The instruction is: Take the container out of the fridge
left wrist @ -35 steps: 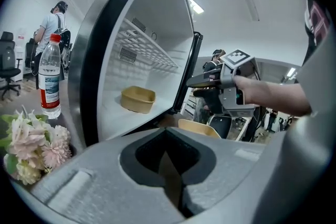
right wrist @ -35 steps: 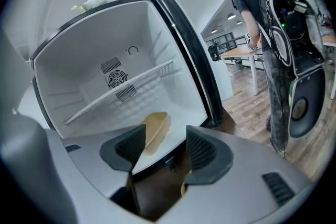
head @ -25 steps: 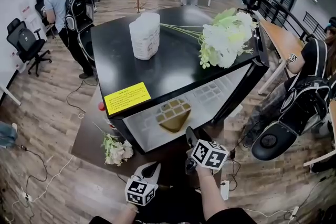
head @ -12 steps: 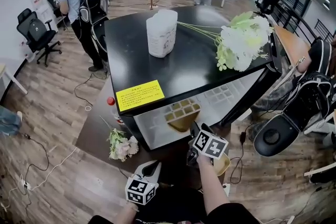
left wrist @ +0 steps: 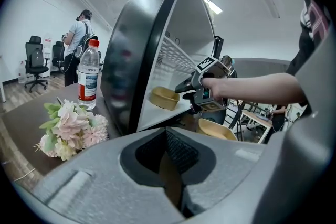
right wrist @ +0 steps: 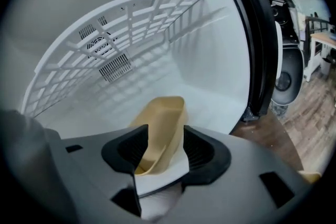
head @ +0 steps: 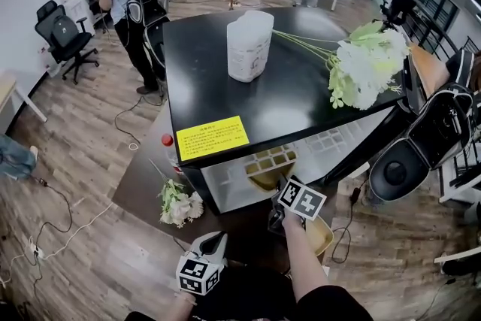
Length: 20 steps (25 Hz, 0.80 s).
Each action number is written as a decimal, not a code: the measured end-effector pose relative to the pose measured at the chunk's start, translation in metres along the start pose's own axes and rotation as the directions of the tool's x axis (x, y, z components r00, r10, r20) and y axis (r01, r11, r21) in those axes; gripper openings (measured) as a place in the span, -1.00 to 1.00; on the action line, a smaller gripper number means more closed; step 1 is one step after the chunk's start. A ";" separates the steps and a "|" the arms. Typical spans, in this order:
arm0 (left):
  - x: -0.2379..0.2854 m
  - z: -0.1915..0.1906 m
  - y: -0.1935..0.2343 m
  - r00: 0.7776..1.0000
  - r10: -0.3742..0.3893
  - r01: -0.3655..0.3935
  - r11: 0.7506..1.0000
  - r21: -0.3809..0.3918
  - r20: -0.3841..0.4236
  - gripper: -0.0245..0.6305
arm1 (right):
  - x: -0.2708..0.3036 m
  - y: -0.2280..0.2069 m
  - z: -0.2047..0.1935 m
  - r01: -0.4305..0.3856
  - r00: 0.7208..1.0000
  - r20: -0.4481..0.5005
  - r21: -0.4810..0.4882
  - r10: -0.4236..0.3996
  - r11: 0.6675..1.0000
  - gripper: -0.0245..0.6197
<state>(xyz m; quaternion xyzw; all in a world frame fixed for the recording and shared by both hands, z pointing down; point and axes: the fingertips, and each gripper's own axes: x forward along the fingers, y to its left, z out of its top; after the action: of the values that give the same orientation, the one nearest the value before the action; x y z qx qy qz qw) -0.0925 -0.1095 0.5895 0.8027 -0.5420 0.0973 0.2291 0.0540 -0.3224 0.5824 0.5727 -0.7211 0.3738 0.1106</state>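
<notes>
Dipping into the fridge (head: 301,101), the right tongs (right wrist: 160,152) have just been narrowing around the near end of the container (right wrist: 164,115), not yet clamped, readying its removal; the left tongs (left wrist: 170,162) wait outside, pinched together.

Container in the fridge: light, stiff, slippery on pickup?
Probably light: the container looks empty and thin-walled. Likely fairly stiff, since its rim holds a clean shape, though the thin wall may flex when pinched. It could slide if nudged: it sits loose on the smooth fridge floor.
</notes>
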 end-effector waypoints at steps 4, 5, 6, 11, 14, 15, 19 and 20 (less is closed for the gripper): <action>-0.004 -0.005 0.006 1.000 0.025 -0.025 1.000 -0.019 -0.006 -0.90 | 0.011 0.001 -0.005 0.009 1.000 -0.026 -0.007 -0.009 1.000 -0.26; -0.005 -0.006 0.007 0.999 0.031 -0.031 0.999 -0.022 -0.007 -0.90 | 0.015 0.001 -0.006 0.011 0.999 -0.034 -0.006 -0.012 1.000 -0.26; -0.005 -0.006 0.009 0.999 0.037 -0.037 0.999 -0.025 -0.006 -0.90 | 0.018 0.001 -0.008 0.014 0.999 -0.042 -0.004 -0.014 1.000 -0.26; -0.009 -0.009 0.019 0.997 0.077 -0.077 0.996 -0.050 -0.003 -0.90 | 0.028 0.004 -0.014 0.027 0.997 -0.066 -0.004 -0.027 1.000 -0.26; -0.012 -0.012 0.025 0.995 0.103 -0.103 0.992 -0.068 -0.005 -0.90 | 0.034 0.001 -0.017 0.047 0.995 -0.083 -0.002 -0.047 0.999 -0.26; -0.013 -0.013 0.026 0.994 0.108 -0.108 0.992 -0.071 -0.006 -0.90 | 0.035 -0.001 -0.019 0.053 0.995 -0.089 0.002 -0.053 0.999 -0.26; -0.018 -0.014 0.034 0.991 0.130 -0.130 0.988 -0.080 -0.005 -0.90 | 0.040 -0.002 -0.023 0.060 0.993 -0.104 0.011 -0.059 0.998 -0.28; -0.018 -0.014 0.035 0.991 0.136 -0.136 0.987 -0.085 -0.005 -0.90 | 0.041 -0.002 -0.024 0.066 0.992 -0.106 0.006 -0.065 0.998 -0.32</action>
<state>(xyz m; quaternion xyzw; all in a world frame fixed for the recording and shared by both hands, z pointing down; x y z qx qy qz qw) -0.1304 -0.0984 0.6038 0.7534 -0.5992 0.0894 0.2556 0.0365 -0.3368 0.6240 0.5762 -0.6931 0.4033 0.1580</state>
